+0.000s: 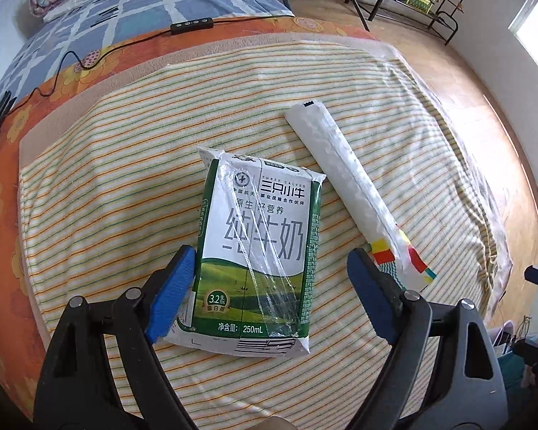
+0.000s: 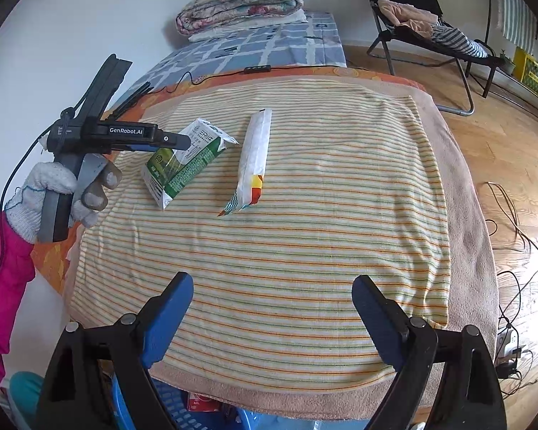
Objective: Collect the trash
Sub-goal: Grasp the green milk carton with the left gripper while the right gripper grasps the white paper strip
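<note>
Milk carton (image 1: 256,251) lies flat on the striped towel (image 1: 125,150), label up, a clear-wrapped straw stuck across its face. The left claw (image 1: 272,279) points steeply down over it with its jaws spread wide: the carton's near half sits between the two blue pads. The left pad (image 1: 170,295) is at the carton's left edge, touching or just beside it; which one cannot be told. The right pad (image 1: 371,297) stands well clear of the carton's right side. The pads do not clamp the carton, which rests on the towel.

Just right of the carton lies a long white wrapper (image 1: 344,175), angled from far left to near right, its colourful printed end (image 1: 405,258) nearest the right pad. Carton and wrapper are close at the carton's far corner, but no contact can be made out.

From the right wrist view, the carton (image 2: 183,163) and wrapper (image 2: 253,161) lie on the far left part of the towel (image 2: 305,233). A gloved hand (image 2: 59,193) with a pink sleeve (image 2: 3,279) holds the left claw (image 2: 168,143) over the carton. The right claw (image 2: 272,308) hangs over the near edge of the towel, jaws wide, nothing between them, well apart from both pieces of trash. A blue basket (image 2: 183,408) shows below the towel's near edge.
</note>
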`<state>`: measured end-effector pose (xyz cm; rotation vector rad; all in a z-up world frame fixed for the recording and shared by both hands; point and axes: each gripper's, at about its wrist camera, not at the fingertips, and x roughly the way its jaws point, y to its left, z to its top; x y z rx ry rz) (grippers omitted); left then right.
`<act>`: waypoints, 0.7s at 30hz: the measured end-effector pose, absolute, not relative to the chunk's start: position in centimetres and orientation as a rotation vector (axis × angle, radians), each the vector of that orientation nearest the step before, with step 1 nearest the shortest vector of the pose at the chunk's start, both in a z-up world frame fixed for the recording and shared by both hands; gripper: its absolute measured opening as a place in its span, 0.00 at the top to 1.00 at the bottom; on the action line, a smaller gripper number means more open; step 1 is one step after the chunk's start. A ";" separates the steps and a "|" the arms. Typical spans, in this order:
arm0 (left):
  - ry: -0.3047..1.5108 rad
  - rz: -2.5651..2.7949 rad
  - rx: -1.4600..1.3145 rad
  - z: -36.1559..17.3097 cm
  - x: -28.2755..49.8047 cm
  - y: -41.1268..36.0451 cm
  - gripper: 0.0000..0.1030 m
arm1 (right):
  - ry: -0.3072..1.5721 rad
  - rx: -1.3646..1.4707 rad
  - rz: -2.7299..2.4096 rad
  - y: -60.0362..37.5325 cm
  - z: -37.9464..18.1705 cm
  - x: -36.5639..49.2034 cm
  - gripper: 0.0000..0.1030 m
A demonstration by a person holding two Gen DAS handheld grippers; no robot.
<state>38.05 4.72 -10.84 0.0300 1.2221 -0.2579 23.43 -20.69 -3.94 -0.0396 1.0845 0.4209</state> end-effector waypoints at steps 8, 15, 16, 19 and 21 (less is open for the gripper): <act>1.285 -0.109 0.119 -13.5 38.5 3.7 0.15 | 1.102 -0.030 0.415 -20.6 -4.4 25.3 0.11; 1.246 -0.055 0.038 -13.7 37.7 5.7 0.22 | 1.077 -0.052 0.423 -18.6 -5.6 30.6 0.11; 1.238 -0.048 0.029 -13.5 37.6 6.2 0.24 | 1.073 -0.061 0.427 -18.2 -5.8 31.4 0.11; 1.217 -0.034 -0.001 -13.1 37.0 7.7 0.24 | 1.067 -0.060 0.424 -16.9 -6.6 33.5 0.11; 1.204 -0.024 -0.032 -12.7 36.3 8.8 0.24 | 1.077 -0.032 0.446 -15.9 -7.2 34.8 0.12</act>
